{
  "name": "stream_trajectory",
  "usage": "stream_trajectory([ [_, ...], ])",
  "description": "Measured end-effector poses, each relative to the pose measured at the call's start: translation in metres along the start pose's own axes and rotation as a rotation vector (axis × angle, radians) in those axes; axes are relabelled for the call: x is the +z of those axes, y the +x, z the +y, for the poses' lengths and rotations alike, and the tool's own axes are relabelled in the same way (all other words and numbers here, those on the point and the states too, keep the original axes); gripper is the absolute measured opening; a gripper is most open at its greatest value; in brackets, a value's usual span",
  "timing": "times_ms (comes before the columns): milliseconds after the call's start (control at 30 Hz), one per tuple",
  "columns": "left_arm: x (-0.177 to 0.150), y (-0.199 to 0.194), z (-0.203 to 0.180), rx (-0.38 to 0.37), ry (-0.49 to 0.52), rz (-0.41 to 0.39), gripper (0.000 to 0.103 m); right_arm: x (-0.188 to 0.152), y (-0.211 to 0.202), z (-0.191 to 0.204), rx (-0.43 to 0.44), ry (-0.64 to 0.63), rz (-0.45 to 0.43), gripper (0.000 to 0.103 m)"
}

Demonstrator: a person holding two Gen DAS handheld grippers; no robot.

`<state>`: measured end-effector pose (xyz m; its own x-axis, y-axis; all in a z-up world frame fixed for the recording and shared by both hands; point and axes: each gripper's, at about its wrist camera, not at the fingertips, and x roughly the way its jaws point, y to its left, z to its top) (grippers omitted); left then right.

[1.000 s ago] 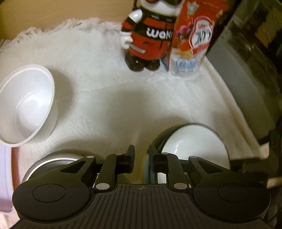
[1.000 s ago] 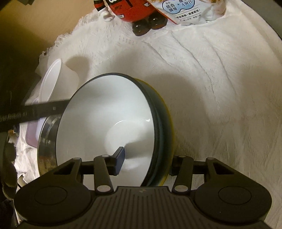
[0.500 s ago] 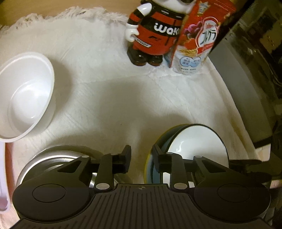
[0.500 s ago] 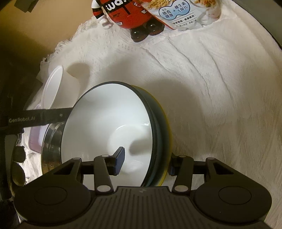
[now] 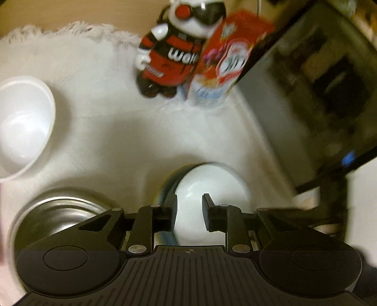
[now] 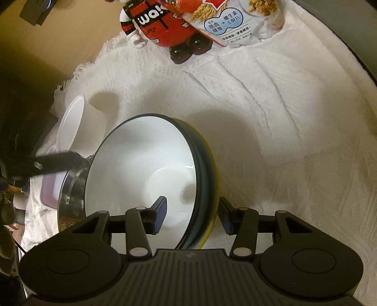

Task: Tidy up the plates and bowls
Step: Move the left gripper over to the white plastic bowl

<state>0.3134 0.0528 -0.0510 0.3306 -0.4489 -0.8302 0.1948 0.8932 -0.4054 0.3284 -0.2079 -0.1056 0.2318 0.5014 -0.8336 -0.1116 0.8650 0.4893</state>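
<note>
In the right wrist view, the right gripper (image 6: 192, 215) has its jaws apart and straddling the near rim of the stacked bowls (image 6: 150, 169): 1 finger sits inside the white bowl, the other outside the dark and yellow rims at 3 o'clock of the stack. Neither pad visibly presses the rim, so it is spread, not clamped. The stack sits on the white cloth (image 6: 271, 113), low in the view at about 6 o'clock.

At 9 o'clock of the stack a steel bowl (image 6: 70, 188) touches or nearly touches it; I cannot tell which. Beyond that, toward 10 o'clock, stands a white plastic bowl (image 6: 70, 124). A toy figure (image 6: 165, 26) and a cereal bag (image 6: 235, 21) stand at 12 o'clock on the far edge of the cloth.

The left wrist view is blurred. The left gripper (image 5: 189, 211) has its jaws parted with nothing between them, above the white bowl (image 5: 212, 186) of the stack. The steel bowl (image 5: 61, 211) lies at 8 o'clock, the white plastic bowl (image 5: 23, 127) at 9 o'clock, and a dark appliance (image 5: 318, 94) at 2 o'clock.
</note>
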Motion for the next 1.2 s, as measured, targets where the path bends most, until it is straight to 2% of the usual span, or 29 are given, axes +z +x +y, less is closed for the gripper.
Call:
stream_trajectory([
  [67, -0.003, 0.015, -0.008, 0.131, 0.064, 0.033, 0.028, -0.001, -0.002, 0.000, 0.000, -0.002, -0.001, 0.048],
  [100, -0.003, 0.023, -0.009, 0.172, 0.080, 0.056, 0.031, -0.002, -0.002, 0.000, 0.003, 0.001, 0.002, 0.048],
  [167, -0.002, 0.036, -0.009, 0.192, 0.079, 0.087, 0.035, -0.004, 0.000, 0.000, 0.010, 0.006, 0.011, 0.048],
  [333, -0.001, 0.062, 0.001, 0.168, 0.028, 0.139, 0.036, -0.008, 0.005, 0.003, 0.026, 0.003, 0.023, 0.047],
  [400, -0.001, 0.070, 0.002, 0.130, 0.014, 0.156, 0.031, -0.007, 0.006, 0.006, 0.019, -0.010, 0.025, 0.047],
  [533, 0.002, 0.076, -0.006, 0.168, 0.021, 0.164, 0.040, -0.002, 0.005, 0.014, -0.014, -0.073, 0.023, 0.047],
  [567, 0.003, 0.077, -0.008, 0.168, 0.009, 0.165, 0.043, 0.000, 0.006, 0.016, -0.028, -0.093, 0.021, 0.047],
  [700, 0.001, 0.076, -0.011, 0.132, -0.016, 0.137, 0.044, 0.008, 0.006, 0.015, -0.082, -0.126, 0.001, 0.047],
  [800, -0.002, 0.074, -0.008, 0.103, -0.043, 0.129, 0.041, 0.013, 0.006, 0.007, -0.075, -0.107, 0.002, 0.047],
  [867, -0.004, 0.070, -0.003, 0.091, -0.068, 0.133, 0.031, 0.013, 0.005, 0.008, -0.097, -0.113, -0.006, 0.047],
  [933, -0.006, 0.059, 0.001, 0.073, -0.090, 0.109, 0.027, 0.013, -0.001, 0.012, -0.130, -0.139, -0.036, 0.047],
  [1033, -0.008, 0.026, 0.005, 0.042, -0.106, 0.027, 0.028, 0.014, -0.023, 0.024, -0.201, -0.194, -0.123, 0.048],
  [1133, -0.009, -0.018, 0.016, -0.010, -0.131, -0.087, 0.028, 0.019, -0.048, 0.043, -0.268, -0.258, -0.221, 0.054],
  [1200, -0.008, -0.049, 0.030, -0.023, -0.154, -0.193, 0.028, 0.025, -0.062, 0.058, -0.288, -0.295, -0.283, 0.060],
])
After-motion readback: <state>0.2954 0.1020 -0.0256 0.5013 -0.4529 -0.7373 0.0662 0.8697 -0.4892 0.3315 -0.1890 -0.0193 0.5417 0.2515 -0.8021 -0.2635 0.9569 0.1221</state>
